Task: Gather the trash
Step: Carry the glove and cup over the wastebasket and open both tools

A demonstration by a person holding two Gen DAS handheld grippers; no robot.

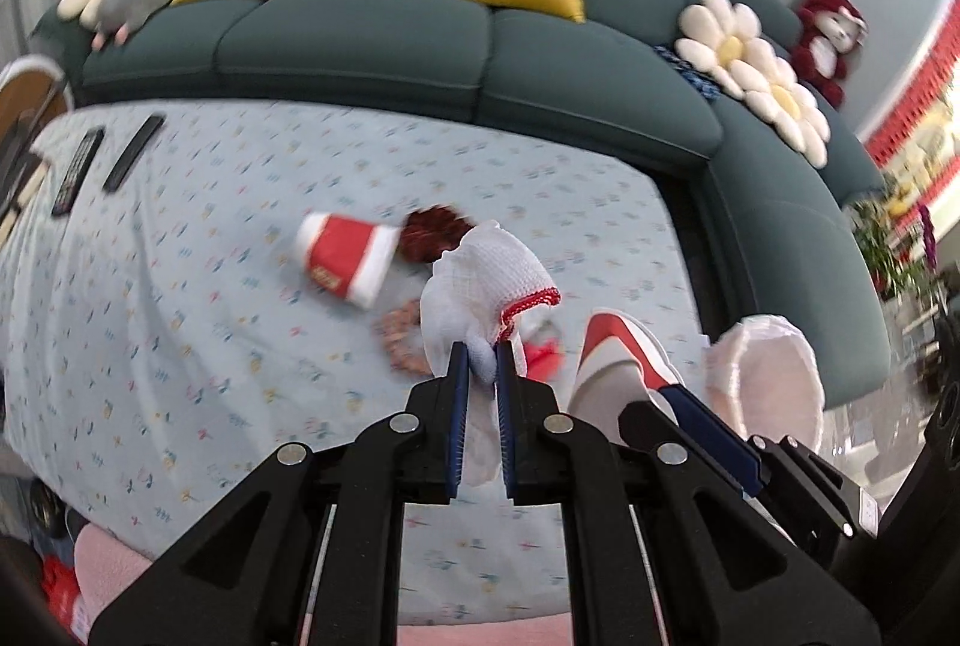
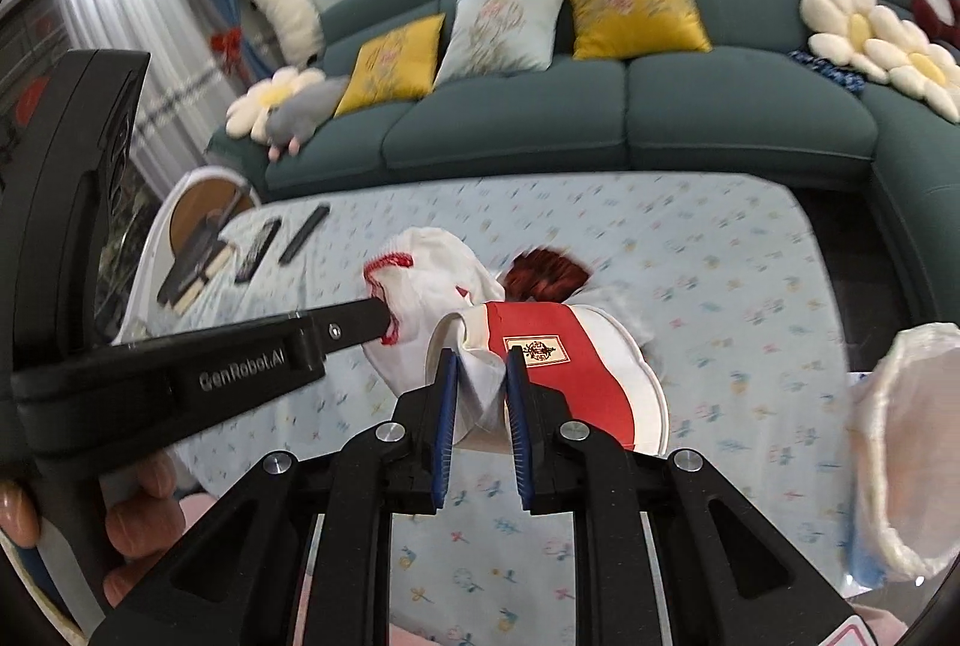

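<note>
My left gripper [image 1: 482, 358] is shut on a white knit cloth with a red hem [image 1: 486, 274], held above the table; it also shows in the right wrist view [image 2: 420, 268]. My right gripper [image 2: 480, 367] is shut on the crushed rim of a red and white paper cup [image 2: 564, 376], lifted over the table; the cup shows in the left wrist view [image 1: 618, 364]. A second red and white cup [image 1: 348, 259] lies on its side on the tablecloth. A dark red crumpled scrap [image 1: 432, 232] and a brownish ring-shaped scrap [image 1: 402, 340] lie beside it.
A white lined bin [image 2: 900, 448] stands at the right of the table [image 2: 720, 286], also in the left wrist view [image 1: 768, 376]. Two remotes [image 1: 102, 160] lie far left. A teal sofa [image 1: 420, 46] with cushions runs behind and to the right.
</note>
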